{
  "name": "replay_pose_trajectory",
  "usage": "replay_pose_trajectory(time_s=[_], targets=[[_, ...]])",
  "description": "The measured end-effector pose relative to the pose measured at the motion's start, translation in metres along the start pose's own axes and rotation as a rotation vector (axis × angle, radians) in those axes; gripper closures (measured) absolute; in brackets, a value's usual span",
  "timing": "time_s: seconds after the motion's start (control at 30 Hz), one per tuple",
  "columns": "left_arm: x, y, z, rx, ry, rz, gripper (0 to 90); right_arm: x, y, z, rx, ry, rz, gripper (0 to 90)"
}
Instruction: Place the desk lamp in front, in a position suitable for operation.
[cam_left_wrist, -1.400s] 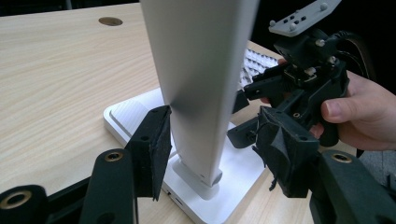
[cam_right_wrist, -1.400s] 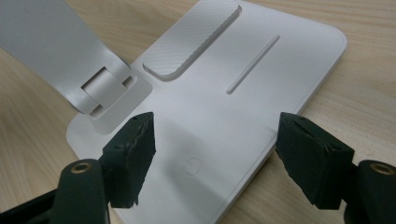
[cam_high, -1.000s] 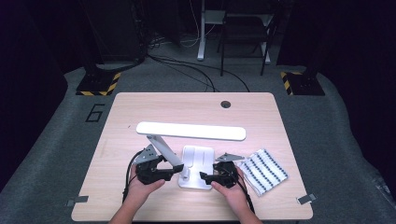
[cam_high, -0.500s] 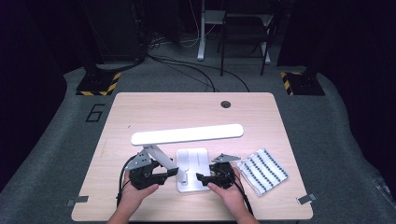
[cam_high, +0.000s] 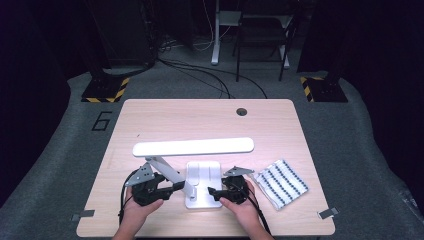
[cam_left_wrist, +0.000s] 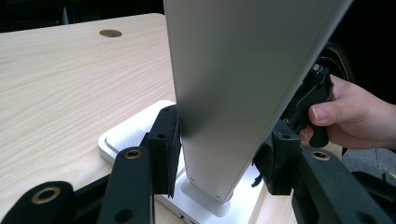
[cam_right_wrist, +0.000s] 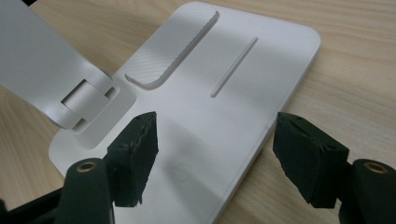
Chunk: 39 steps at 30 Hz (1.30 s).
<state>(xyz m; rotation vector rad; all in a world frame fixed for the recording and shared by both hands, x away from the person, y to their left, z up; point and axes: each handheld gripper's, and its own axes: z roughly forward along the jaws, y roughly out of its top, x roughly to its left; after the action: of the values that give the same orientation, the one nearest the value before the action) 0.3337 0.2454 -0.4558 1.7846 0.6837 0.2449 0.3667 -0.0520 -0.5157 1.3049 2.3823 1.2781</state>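
While my right tongs (cam_high: 216, 192) stand wide over the lamp base (cam_high: 204, 175) to steady it, my left tongs (cam_high: 173, 187) clamp the lamp arm (cam_left_wrist: 233, 93) near its hinge, propping it. Beyond, the light bar (cam_high: 193, 147) hangs level over the table (cam_high: 200, 115), a folded cloth (cam_high: 280, 182) just right of the base.

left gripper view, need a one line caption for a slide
Left hand-held gripper closing its jaws around the arm of a white desk lamp, just above the lamp base on the wooden table.
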Motion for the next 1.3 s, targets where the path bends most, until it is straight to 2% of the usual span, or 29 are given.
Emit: replay_pose_trajectory(time_s=[0.13, 0.47, 0.53, 0.57, 0.67, 0.8, 1.07, 1.2, 1.27, 1.3], targets=[[-0.003, 0.0, -0.003, 0.008, 0.01, 0.016, 55.5, 0.0, 0.0, -0.009, -0.024, -0.021, 0.007, 30.8], [-0.004, -0.002, -0.004, 0.002, 0.007, 0.013, 55.2, -0.012, -0.008, -0.039, -0.062, -0.103, -0.041, 35.2], [-0.004, -0.002, -0.004, 0.001, 0.006, 0.015, 55.2, -0.015, -0.009, -0.043, -0.055, -0.116, -0.045, 36.0], [-0.003, -0.002, -0.005, 0.008, 0.005, 0.027, 55.1, -0.018, -0.009, -0.045, -0.058, -0.115, -0.038, 38.2], [-0.004, -0.002, -0.006, 0.013, 0.005, 0.028, 55.1, -0.024, -0.01, -0.051, -0.057, -0.112, -0.02, 41.4], [-0.003, -0.002, -0.006, 0.011, -0.003, 0.026, 55.2, -0.032, -0.012, -0.059, -0.082, -0.122, -0.01, 41.7], [-0.004, -0.004, -0.006, 0.001, 0.004, 0.025, 55.2, -0.052, -0.025, -0.076, -0.084, -0.187, 0.006, 40.6], [-0.004, -0.003, -0.006, 0.001, 0.001, 0.032, 55.2, -0.066, -0.031, -0.085, -0.099, -0.222, 0.044, 40.8], [-0.005, -0.004, -0.006, -0.009, 0.003, 0.015, 55.2, -0.073, -0.033, -0.09, -0.094, -0.237, 0.061, 40.6], [-0.004, -0.004, -0.007, 0.001, 0.003, 0.029, 55.2, -0.074, -0.033, -0.091, -0.093, -0.245, 0.064, 40.2]])
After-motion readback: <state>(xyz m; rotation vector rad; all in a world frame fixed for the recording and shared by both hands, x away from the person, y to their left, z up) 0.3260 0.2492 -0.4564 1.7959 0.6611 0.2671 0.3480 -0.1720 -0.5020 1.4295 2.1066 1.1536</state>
